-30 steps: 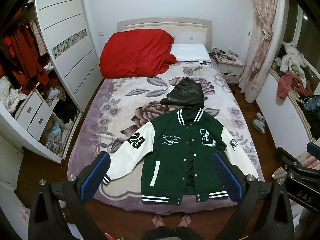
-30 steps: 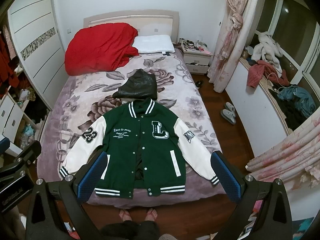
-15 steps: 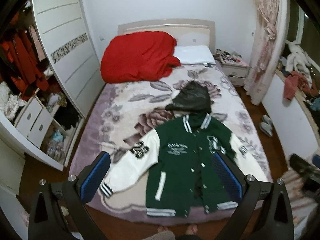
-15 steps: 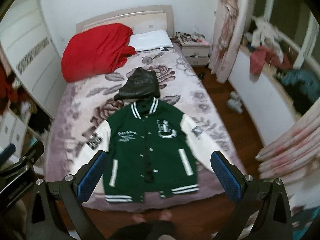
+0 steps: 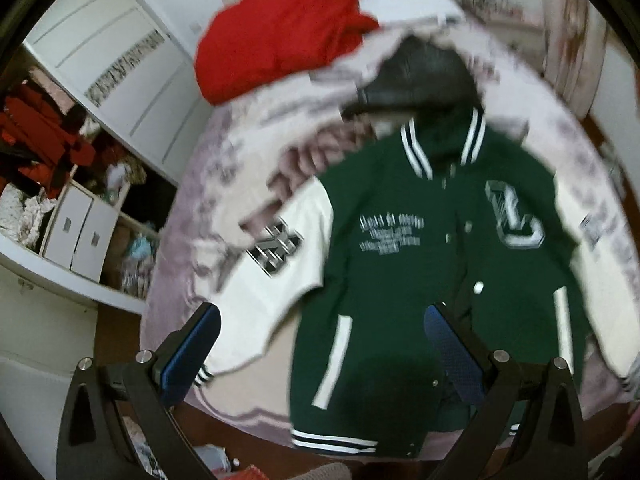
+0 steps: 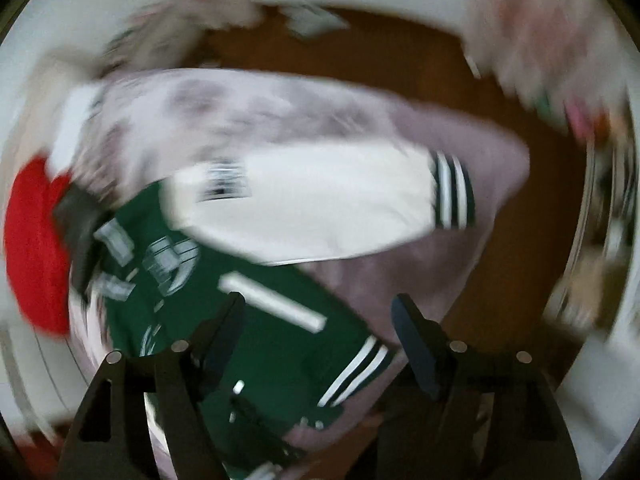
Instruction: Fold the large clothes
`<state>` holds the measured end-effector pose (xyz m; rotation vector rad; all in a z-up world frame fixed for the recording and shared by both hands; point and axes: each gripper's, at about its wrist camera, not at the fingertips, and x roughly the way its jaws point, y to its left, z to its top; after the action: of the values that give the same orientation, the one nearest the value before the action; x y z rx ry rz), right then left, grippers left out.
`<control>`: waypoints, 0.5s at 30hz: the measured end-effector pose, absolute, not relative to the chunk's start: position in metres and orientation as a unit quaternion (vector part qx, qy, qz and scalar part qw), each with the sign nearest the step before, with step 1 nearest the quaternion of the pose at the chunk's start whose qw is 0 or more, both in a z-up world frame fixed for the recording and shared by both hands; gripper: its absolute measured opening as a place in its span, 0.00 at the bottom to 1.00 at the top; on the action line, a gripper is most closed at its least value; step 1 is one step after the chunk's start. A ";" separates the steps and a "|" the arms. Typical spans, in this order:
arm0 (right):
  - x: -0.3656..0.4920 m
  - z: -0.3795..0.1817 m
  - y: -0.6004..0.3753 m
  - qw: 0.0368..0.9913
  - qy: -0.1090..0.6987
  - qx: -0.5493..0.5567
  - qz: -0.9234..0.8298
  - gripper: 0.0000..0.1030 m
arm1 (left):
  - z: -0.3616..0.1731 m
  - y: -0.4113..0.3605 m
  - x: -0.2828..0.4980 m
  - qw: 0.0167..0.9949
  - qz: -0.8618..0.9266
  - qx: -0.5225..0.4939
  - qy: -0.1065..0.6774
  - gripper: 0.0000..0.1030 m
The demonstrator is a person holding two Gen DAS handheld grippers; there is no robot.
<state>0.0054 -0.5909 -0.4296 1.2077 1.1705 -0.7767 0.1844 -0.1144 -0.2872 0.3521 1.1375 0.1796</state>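
Note:
A green varsity jacket (image 5: 400, 264) with white sleeves lies flat and face up on the floral bedspread (image 5: 224, 184), its dark hood (image 5: 420, 80) spread above the collar. My left gripper (image 5: 322, 344) hangs open above the jacket's lower left front, nothing between its fingers. In the blurred right wrist view the jacket (image 6: 256, 344) lies slanted, its white right sleeve (image 6: 320, 204) stretched toward the bed's corner. My right gripper (image 6: 318, 332) is over the hem by that sleeve; its jaws are closing with only air between them.
A red duvet (image 5: 280, 32) and a white pillow (image 5: 412, 4) lie at the head of the bed. An open wardrobe with clothes and drawers (image 5: 76, 220) stands on the left. Brown wooden floor (image 6: 400, 56) surrounds the bed's foot and right side.
Both grippers have dropped toward the jacket, which now looks much larger. The right view has swung and rolled toward the right sleeve, and its jaws stand narrower than before.

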 end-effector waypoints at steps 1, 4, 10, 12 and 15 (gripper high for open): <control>-0.006 -0.467 -0.603 0.576 0.500 0.549 -0.341 0.75 | -0.303 -0.119 0.185 0.816 0.089 0.175 0.543 1.00; -0.036 -0.553 -0.630 0.528 0.452 0.622 -0.361 0.75 | -0.360 -0.142 0.194 0.790 0.094 0.197 0.572 1.00; -0.042 -0.613 -0.651 0.536 0.351 0.665 -0.383 0.75 | -0.425 -0.209 0.217 0.771 0.072 0.231 0.589 1.00; -0.034 -0.607 -0.650 0.544 0.346 0.650 -0.402 0.35 | -0.435 -0.241 0.229 0.775 0.049 0.240 0.583 1.00; -0.020 -0.578 -0.664 0.585 0.319 0.628 -0.401 0.17 | -0.446 -0.286 0.251 0.779 0.011 0.245 0.578 1.00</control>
<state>-0.0196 -0.6641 -0.5779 1.4653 0.7446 -0.9342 0.2513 -0.2856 -0.4458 0.5300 1.2488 0.0233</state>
